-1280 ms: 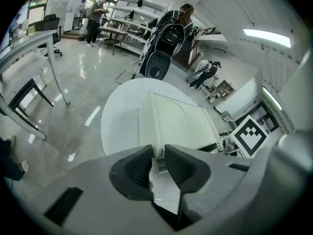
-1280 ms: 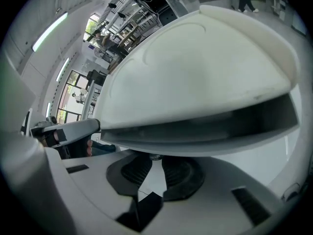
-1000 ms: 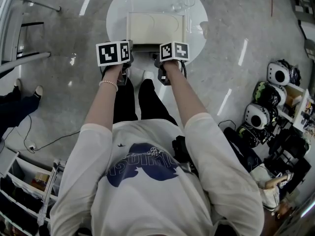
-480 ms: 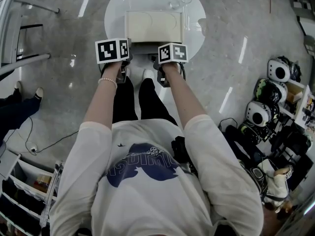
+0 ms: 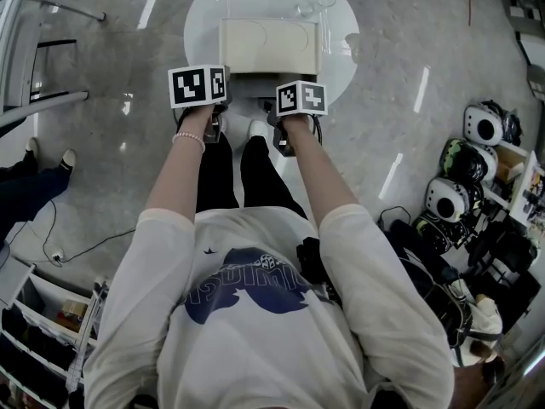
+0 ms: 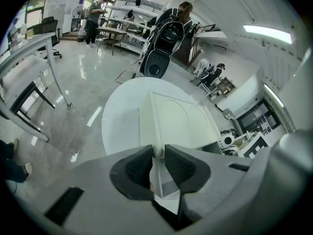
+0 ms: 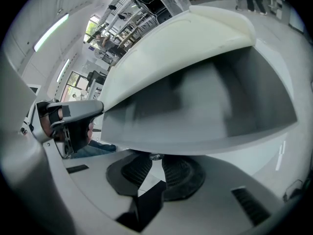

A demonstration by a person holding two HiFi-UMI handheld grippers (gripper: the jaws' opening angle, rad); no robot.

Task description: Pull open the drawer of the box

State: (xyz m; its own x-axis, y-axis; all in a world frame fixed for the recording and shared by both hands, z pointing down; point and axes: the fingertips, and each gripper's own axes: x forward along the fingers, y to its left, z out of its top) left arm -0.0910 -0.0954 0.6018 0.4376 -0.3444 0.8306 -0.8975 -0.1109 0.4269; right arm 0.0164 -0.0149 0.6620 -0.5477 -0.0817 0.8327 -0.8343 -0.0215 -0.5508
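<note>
Two grips apply: left gripper (image 6: pixel 157 155) pinches the box (image 6: pixel 181 116) at its near left corner; right gripper (image 7: pixel 156 163) clamps the part-open drawer (image 7: pixel 205 111) by its front edge. We pull straight toward us and brace the box.

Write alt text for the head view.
Seen from above, a person in a white T-shirt holds the left gripper and right gripper at the near side of a cream box, its drawer pulled partly out, on a round white table. Glossy grey floor surrounds them.
</note>
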